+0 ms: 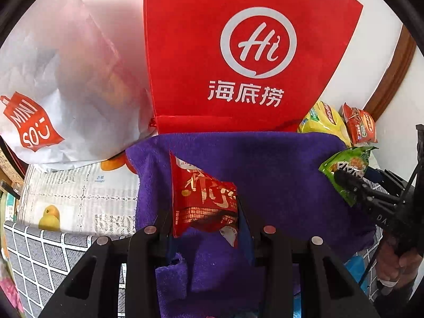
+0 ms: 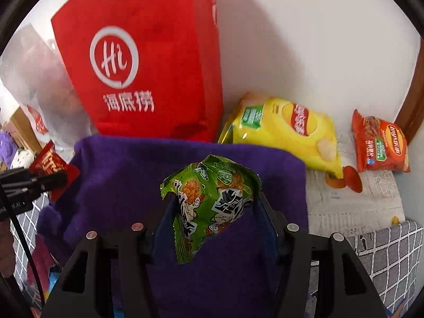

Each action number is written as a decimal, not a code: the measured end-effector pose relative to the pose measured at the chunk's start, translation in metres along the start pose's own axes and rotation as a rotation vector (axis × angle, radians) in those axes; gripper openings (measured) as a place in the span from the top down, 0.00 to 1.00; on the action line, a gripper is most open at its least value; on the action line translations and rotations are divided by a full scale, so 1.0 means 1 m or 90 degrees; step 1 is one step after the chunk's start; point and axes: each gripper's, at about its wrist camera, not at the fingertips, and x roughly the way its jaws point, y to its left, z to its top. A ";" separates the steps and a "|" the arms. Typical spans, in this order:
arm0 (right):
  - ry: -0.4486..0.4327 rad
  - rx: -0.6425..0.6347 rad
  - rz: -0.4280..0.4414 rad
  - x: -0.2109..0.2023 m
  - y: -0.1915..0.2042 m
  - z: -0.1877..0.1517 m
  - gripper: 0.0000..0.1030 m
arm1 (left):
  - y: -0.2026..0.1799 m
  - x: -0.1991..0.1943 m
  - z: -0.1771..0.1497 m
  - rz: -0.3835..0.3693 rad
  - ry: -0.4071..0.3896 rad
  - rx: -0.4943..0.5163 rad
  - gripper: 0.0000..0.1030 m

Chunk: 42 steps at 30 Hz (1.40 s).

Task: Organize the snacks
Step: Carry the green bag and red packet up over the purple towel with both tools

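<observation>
Left hand-held gripper (image 1: 205, 212) clenched on the red snack packet (image 1: 204, 204), right hand-held gripper (image 2: 212, 212) grasping the green snack packet (image 2: 209, 206), both above the purple towel (image 2: 132, 175). Risk: slick foil slipping out, since each grip pinches only the packet's edge.

Four snack packets: one red foil packet (image 1: 204, 201), one green foil packet (image 2: 209, 206), one large yellow crisp bag (image 2: 288, 129), one small orange-red crisp bag (image 2: 379, 143). Two carrier bags: one red fabric bag (image 1: 238, 53), one white paper bag (image 1: 66, 79). One purple towel (image 1: 278, 164).
</observation>
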 end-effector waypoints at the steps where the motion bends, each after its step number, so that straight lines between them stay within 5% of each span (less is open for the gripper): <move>1: 0.004 -0.005 0.000 0.002 0.001 -0.001 0.43 | 0.000 0.002 0.000 -0.001 0.003 0.000 0.65; 42: 0.087 -0.031 -0.001 0.029 0.012 -0.010 0.40 | -0.008 0.031 -0.006 0.008 0.069 0.009 0.64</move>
